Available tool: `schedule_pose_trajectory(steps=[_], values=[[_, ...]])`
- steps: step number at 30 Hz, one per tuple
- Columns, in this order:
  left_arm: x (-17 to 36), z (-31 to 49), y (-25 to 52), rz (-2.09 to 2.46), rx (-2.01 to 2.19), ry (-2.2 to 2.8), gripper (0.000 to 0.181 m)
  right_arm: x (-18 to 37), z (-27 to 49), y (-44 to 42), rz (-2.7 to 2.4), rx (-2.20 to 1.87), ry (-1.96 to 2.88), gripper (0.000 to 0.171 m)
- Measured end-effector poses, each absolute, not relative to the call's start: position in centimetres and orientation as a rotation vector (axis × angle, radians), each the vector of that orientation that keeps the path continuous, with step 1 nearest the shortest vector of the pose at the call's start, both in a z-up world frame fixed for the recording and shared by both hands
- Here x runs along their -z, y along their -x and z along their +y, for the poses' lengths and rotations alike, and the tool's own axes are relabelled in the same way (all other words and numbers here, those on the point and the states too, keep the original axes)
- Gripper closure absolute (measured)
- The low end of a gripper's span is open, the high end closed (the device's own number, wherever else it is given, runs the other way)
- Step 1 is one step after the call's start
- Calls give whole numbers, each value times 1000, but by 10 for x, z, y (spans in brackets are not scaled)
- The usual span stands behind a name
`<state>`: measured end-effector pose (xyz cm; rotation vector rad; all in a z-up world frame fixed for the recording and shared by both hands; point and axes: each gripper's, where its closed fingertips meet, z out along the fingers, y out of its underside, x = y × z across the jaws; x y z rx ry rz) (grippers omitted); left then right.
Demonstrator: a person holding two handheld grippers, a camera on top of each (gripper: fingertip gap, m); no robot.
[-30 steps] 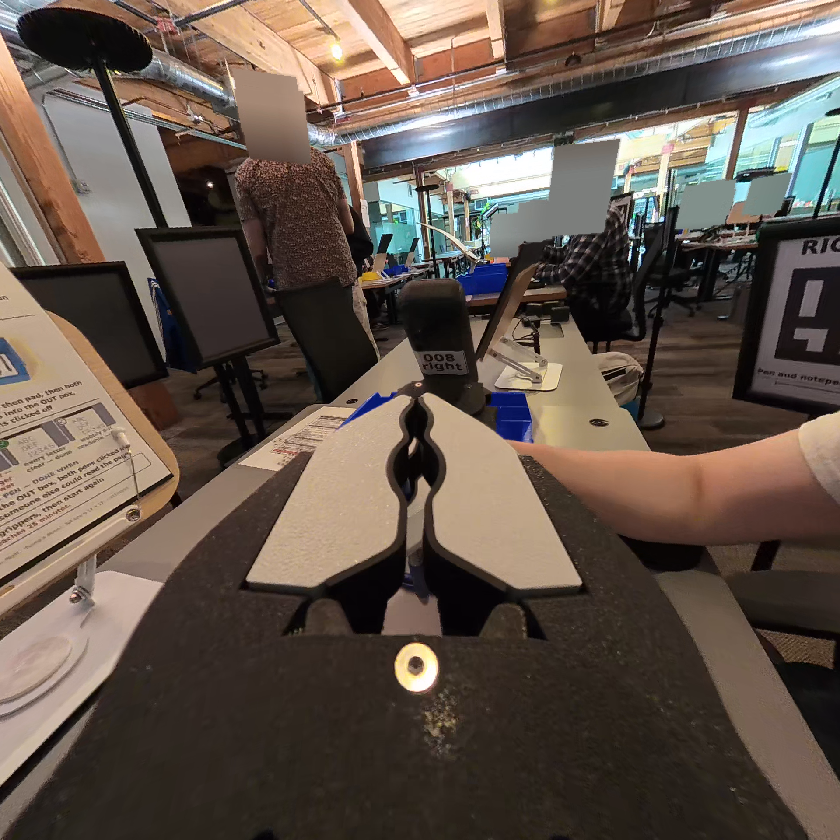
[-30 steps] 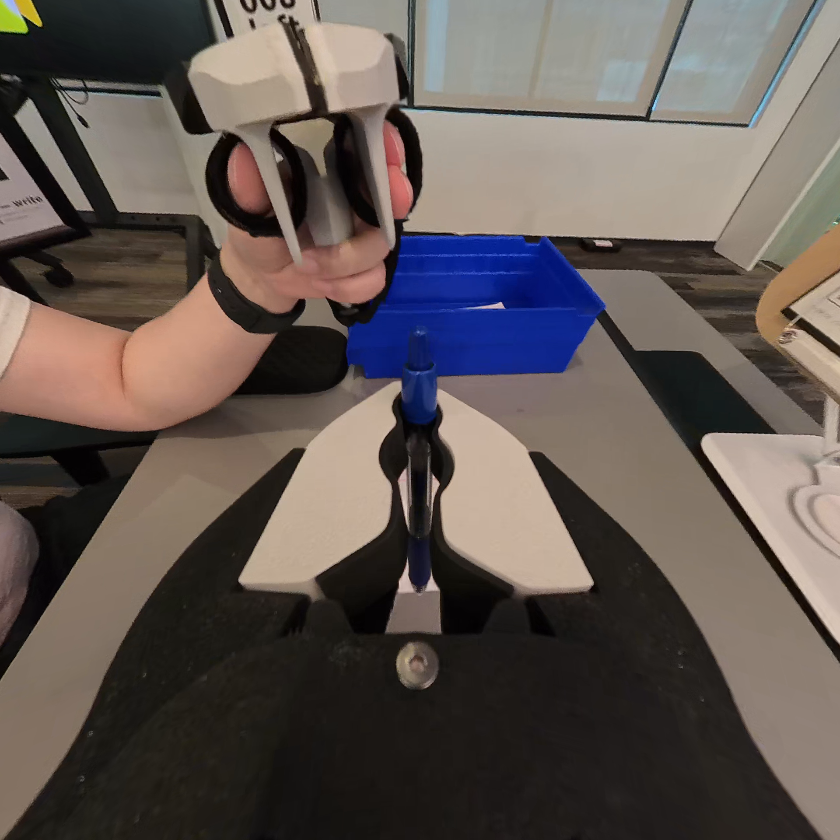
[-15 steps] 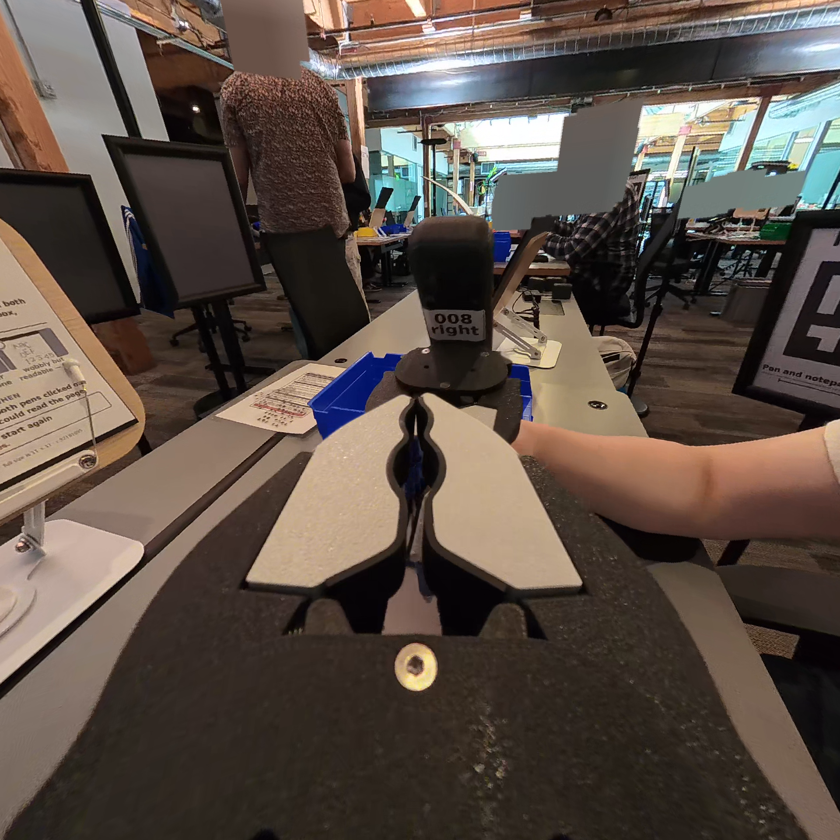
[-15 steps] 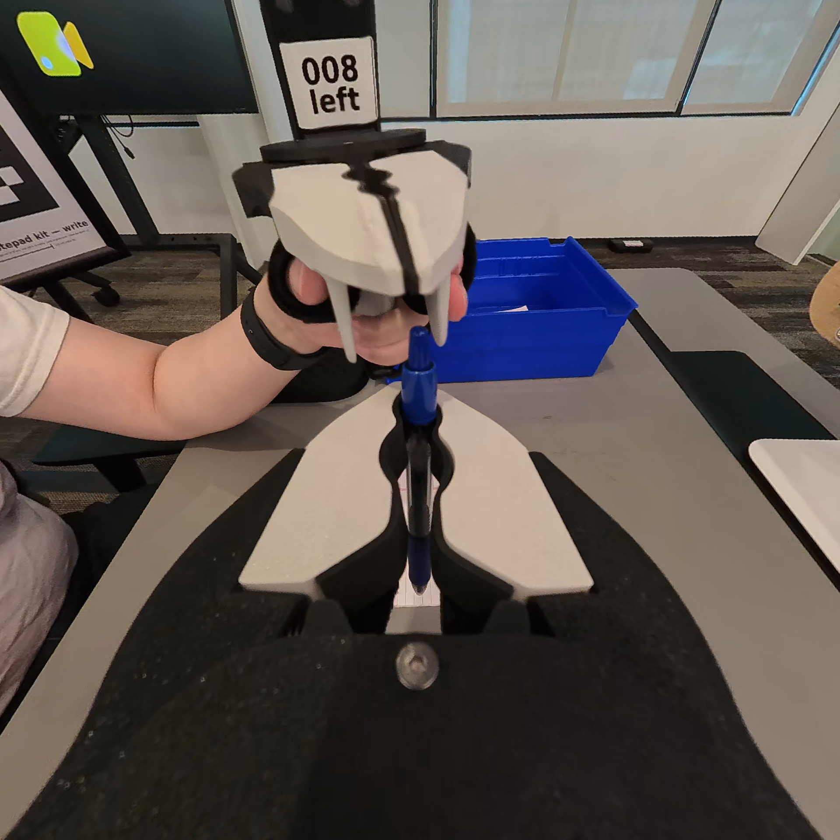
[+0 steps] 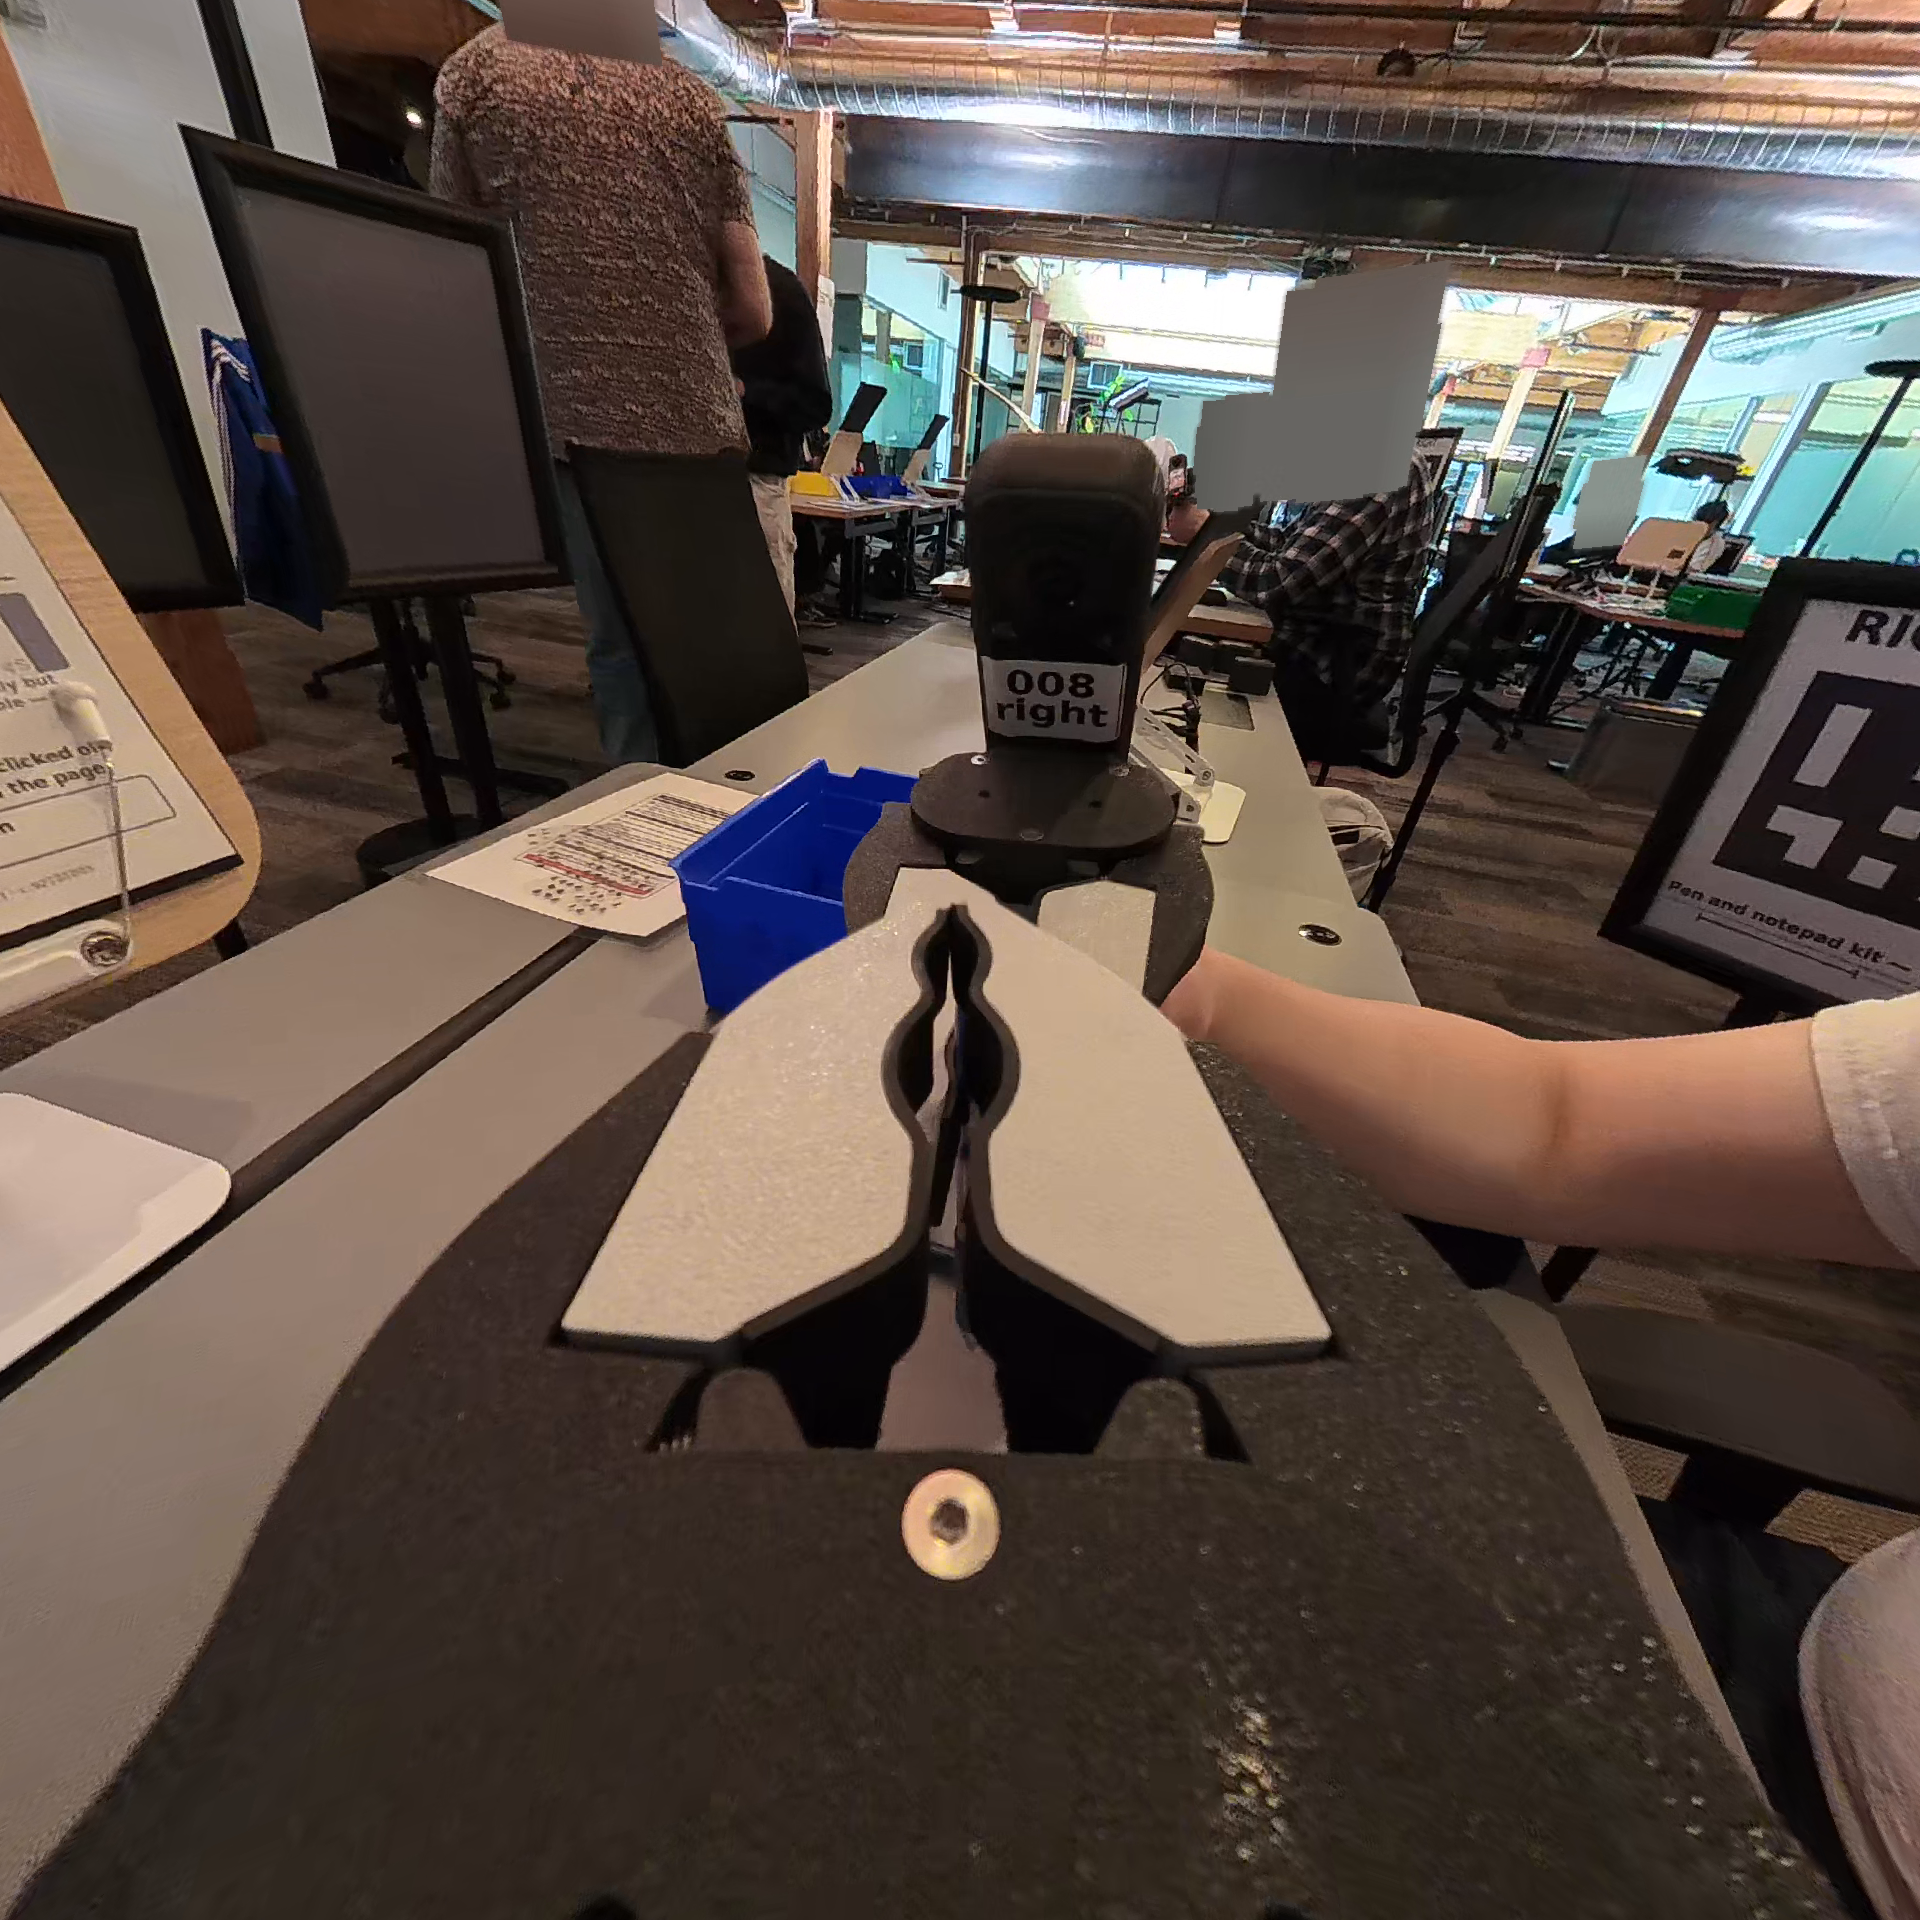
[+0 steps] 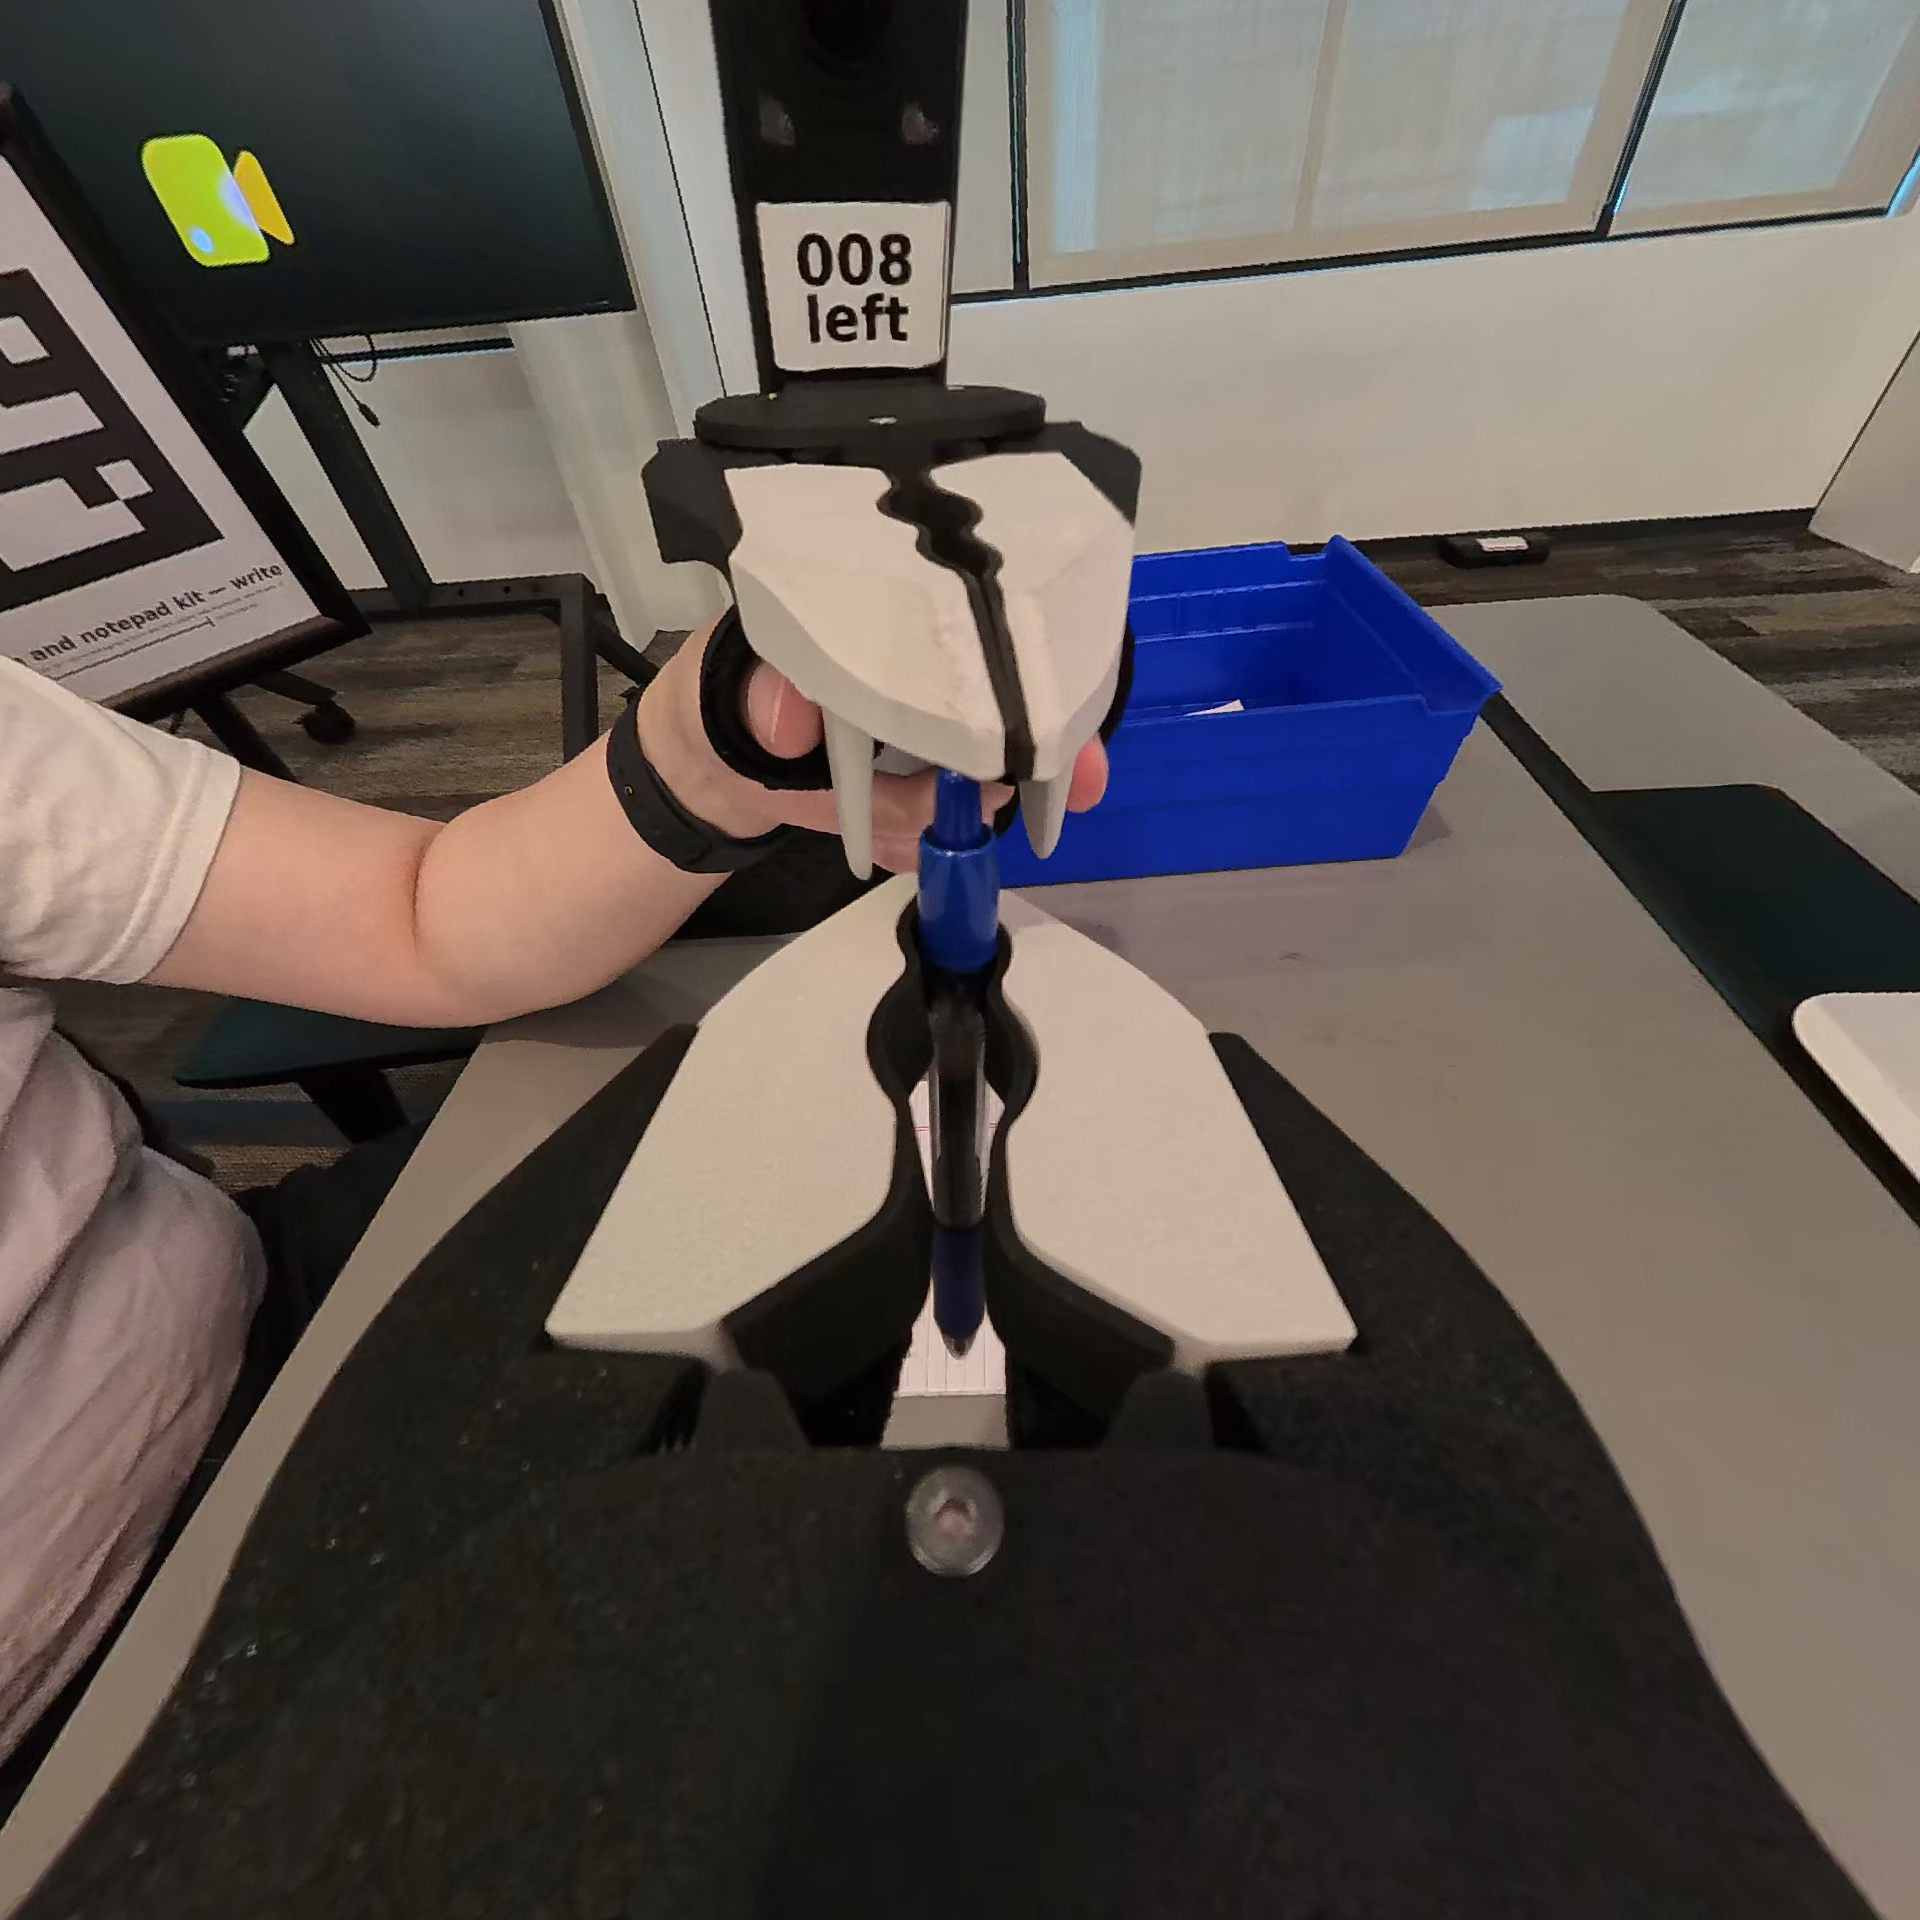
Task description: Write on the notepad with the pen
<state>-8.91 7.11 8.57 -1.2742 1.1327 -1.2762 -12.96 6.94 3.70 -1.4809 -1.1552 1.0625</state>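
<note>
My right gripper [image 6: 956,925] is shut on a blue pen [image 6: 954,1143] that lies along its fingers, tip toward the camera and blue click end sticking out past the fingertips. Through the gap under the pen tip a strip of lined notepad [image 6: 951,1371] shows. My left gripper [image 6: 1003,774] faces it, jaws closed together, with its tips right at the pen's click end; contact is hidden. In the left wrist view my left gripper [image 5: 954,920] is shut, a sliver of the blue pen [image 5: 961,1049] shows in its slot, and the right gripper [image 5: 1049,894] sits just beyond.
A blue bin [image 6: 1299,727] stands on the grey table [image 6: 1455,1039] behind the grippers; it also shows in the left wrist view [image 5: 769,883] beside a printed sheet [image 5: 613,852]. A white stand base [image 5: 83,1205] and instruction board [image 5: 62,790] are at the left. A person [image 5: 623,260] stands beyond the table. One gripper's finger ends stand about 5 centimeters off the other's.
The left gripper has come down and closer, from above the pen to its click end. The right gripper has kept hold of the pen.
</note>
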Motion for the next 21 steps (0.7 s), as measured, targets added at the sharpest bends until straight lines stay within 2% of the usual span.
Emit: schedule_pose_trajectory(steps=[21], values=[[-75,72,87,1157,1324,1327,181,-33,72,128,-1170,-1046,1522,167]])
